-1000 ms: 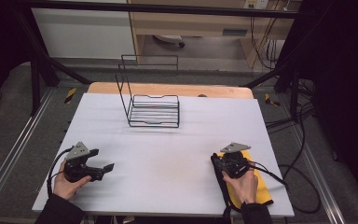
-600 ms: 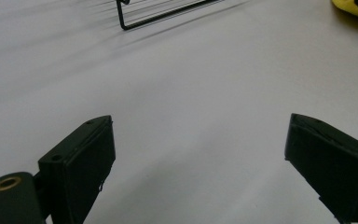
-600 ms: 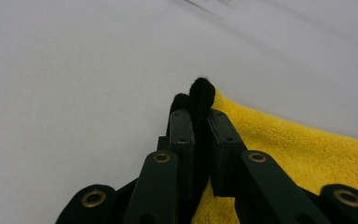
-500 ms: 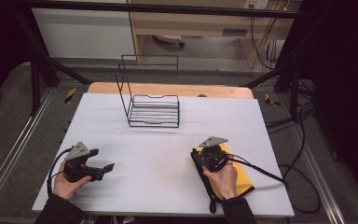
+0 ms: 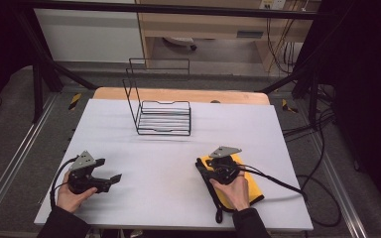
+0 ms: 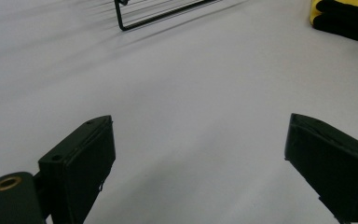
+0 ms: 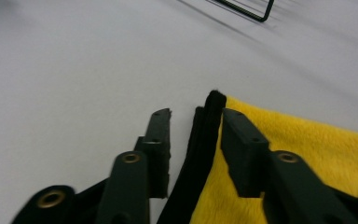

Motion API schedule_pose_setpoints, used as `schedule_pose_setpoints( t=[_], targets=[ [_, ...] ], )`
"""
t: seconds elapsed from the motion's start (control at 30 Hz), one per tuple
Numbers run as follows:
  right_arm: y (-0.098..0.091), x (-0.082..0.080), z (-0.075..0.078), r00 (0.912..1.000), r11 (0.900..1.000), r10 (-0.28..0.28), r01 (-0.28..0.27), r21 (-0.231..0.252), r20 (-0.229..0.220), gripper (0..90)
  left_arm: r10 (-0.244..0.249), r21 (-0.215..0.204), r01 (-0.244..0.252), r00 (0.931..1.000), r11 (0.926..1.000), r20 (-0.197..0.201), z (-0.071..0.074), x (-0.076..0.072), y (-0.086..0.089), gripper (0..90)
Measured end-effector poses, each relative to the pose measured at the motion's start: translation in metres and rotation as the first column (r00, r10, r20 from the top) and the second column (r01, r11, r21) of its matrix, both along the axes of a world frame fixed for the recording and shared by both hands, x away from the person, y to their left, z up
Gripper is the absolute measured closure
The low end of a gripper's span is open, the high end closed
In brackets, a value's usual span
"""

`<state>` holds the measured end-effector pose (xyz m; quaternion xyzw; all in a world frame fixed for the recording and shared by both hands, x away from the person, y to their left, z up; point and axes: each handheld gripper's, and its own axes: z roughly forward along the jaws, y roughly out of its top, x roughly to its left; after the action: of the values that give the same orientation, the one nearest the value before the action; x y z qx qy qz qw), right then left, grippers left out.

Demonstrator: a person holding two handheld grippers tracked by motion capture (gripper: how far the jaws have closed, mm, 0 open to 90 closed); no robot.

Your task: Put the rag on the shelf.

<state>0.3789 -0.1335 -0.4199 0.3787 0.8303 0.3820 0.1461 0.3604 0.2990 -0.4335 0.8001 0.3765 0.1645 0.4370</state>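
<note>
Right gripper (image 5: 217, 162) sits at the near right of the white table (image 5: 144, 163), on the near-left part of a yellow cloth (image 5: 250, 191) with a black border. Its jaws have just been opening: in the right gripper view they stand partly apart with the cloth's black edge (image 7: 204, 128) running up between them. One pad lies on the yellow pile and the other stands off the hem on the bare table side, so the grip looks released, though how cleanly the pads have parted from the fabric is hard to judge at this angle.

Seen from above, the cloth lies with its long axis running from far-left to near-right, mostly under and to the right of that hand.

At the near left, the left gripper (image 5: 110, 178) rests on the table, jaws wide apart with nothing between them, pointing right across bare table toward the cloth, well apart from it.

A black wire rack (image 5: 161, 116) stands at the far middle of the table. The right hand (image 5: 235, 187) is plainly the nearer one for any further handling of the cloth.
</note>
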Motion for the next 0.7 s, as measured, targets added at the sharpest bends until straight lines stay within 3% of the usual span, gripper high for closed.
schedule_pose_setpoints(
  t=[0.03, 0.07, 0.17, 0.23, 0.43, 0.7],
  targets=[
    [0.0, 0.0, 0.0, 1.0, 1.0, 0.0, 0.0, 0.0, 0.0, 56.8, 0.0, 0.0, 0.0, 1.0, 1.0, 0.0, 0.0, 0.0, 0.0, 8.4],
    [-0.006, -0.013, 0.002, 1.0, 0.9999, -0.001, 0.001, -0.014, -0.001, 50.3, -0.001, 0.001, 0.001, 1.0, 1.0, -0.001, 0.0, 0.0, 0.0, 8.4],
    [-0.012, -0.026, 0.0, 0.9998, 0.9999, 0.002, -0.003, -0.016, -0.017, 47.8, -0.003, 0.004, 0.003, 1.0, 1.0, -0.002, 0.0, 0.0, -0.001, 8.4],
    [-0.019, -0.042, -0.006, 0.9994, 0.9991, 0.003, -0.004, -0.042, -0.035, 47.5, -0.003, 0.003, 0.003, 1.0, 1.0, -0.001, 0.0, 0.0, -0.002, 8.4],
    [-0.022, -0.058, -0.016, 0.9976, 0.997, 0.003, -0.008, -0.076, -0.069, 50.3, -0.004, 0.008, 0.004, 1.0, 1.0, -0.004, 0.0, -0.001, -0.002, 8.4],
    [-0.02, -0.068, -0.025, 0.9998, 0.9913, -0.002, -0.001, -0.132, -0.02, 57.7, -0.007, 0.006, 0.007, 1.0, 1.0, -0.002, 0.0, -0.002, -0.003, 8.4]
  ],
)
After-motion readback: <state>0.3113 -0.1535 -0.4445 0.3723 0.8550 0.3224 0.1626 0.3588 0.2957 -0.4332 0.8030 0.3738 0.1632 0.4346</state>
